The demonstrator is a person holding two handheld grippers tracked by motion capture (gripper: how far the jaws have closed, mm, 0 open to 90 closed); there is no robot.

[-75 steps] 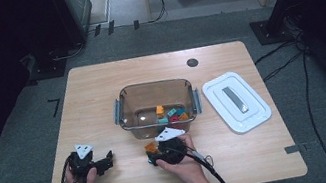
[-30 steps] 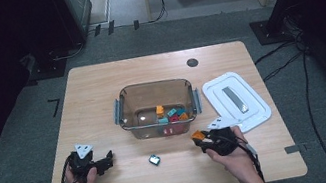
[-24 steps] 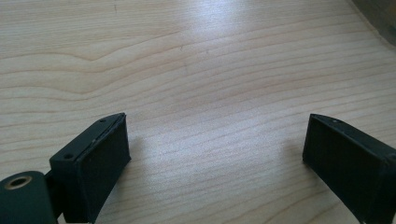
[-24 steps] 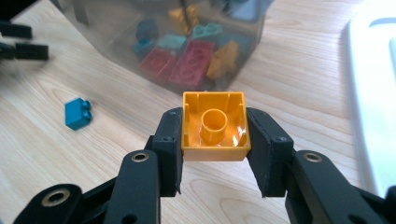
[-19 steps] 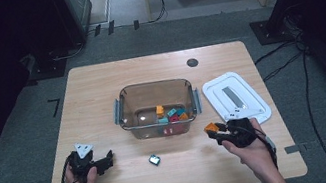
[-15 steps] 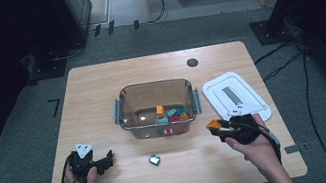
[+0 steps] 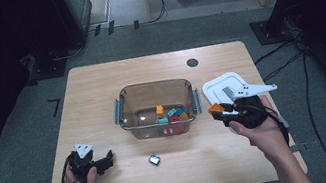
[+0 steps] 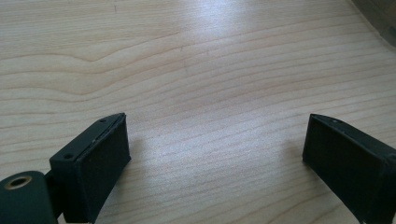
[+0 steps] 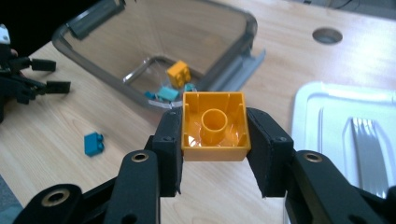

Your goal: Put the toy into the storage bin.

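1. Right gripper (image 9: 214,140) is clamped on an orange brick (image 9: 214,127). The brick's hollow underside faces the gripper's camera, one pad on each flank. In the high view the brick (image 7: 216,108) sits at the tip of the right gripper (image 7: 223,111), raised off the wooden table (image 7: 98,82).
2. Key relation: the clear bin (image 7: 156,107) lies to the left of the held brick in the high view, its right-hand wall just beside the jaw tips. In the right gripper view the bin's open mouth (image 9: 154,51) lies ahead and to the left, with loose bricks on its floor.
3. The brick looks square, so no long axis to line up; my guess is the next move needs only to carry it over the near rim before letting go.
4. Right hand (image 7: 259,130) is much the nearer to the bin's right side. Left gripper (image 7: 105,162) rests low at the table's front left, jaws spread wide with nothing between them, bare wood beneath.
5. Obstacles: the white lid (image 7: 229,89) lies flat under and behind the right gripper; a small teal brick (image 7: 155,160) sits alone on the table in front of the bin, between the two hands.
6. Room: open table in front of the bin; the bin's rim and side handle look like the only edges to clear.
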